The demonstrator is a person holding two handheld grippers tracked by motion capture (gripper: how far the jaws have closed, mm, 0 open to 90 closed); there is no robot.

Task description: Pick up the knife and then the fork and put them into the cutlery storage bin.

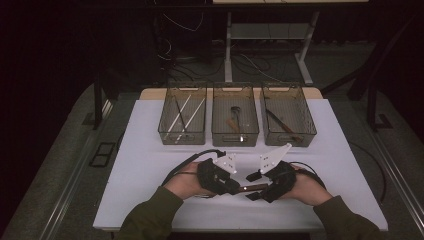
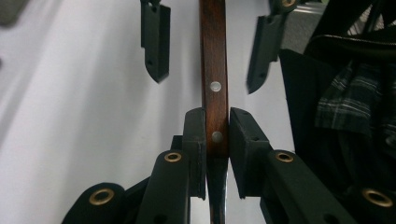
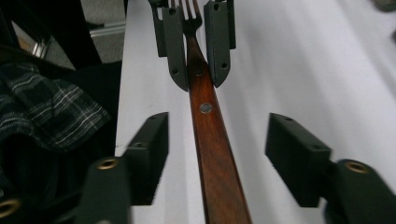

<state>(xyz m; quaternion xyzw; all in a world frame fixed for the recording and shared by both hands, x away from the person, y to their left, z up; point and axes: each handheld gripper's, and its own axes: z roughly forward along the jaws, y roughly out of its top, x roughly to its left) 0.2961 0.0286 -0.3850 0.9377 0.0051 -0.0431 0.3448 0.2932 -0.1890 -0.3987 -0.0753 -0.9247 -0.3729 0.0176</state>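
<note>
White surface (image 1: 150, 165) under dim light, dark floor and cables behind; three clear bins along the far edge: left bin (image 1: 183, 114) with pale sticks, middle bin (image 1: 235, 115) and right bin (image 1: 288, 115) each with dark utensils, kinds not legible. Left claw (image 1: 235, 188) clenched on a wooden-handled fork (image 1: 250, 188); in the left gripper view its pads pinch the riveted handle (image 2: 215, 112) from both sides; the tines show beyond it in the right gripper view. Fork held above the near-centre of the surface between the two hands; long axis runs level from left claw straight toward right claw (image 1: 252, 186). Right claw released: jaws stand either side of the free handle end with clear gaps, no contact. Judgement: hand-over pending; right claw need only clench. Nothing obstructs; bins well apart beyond.
</note>
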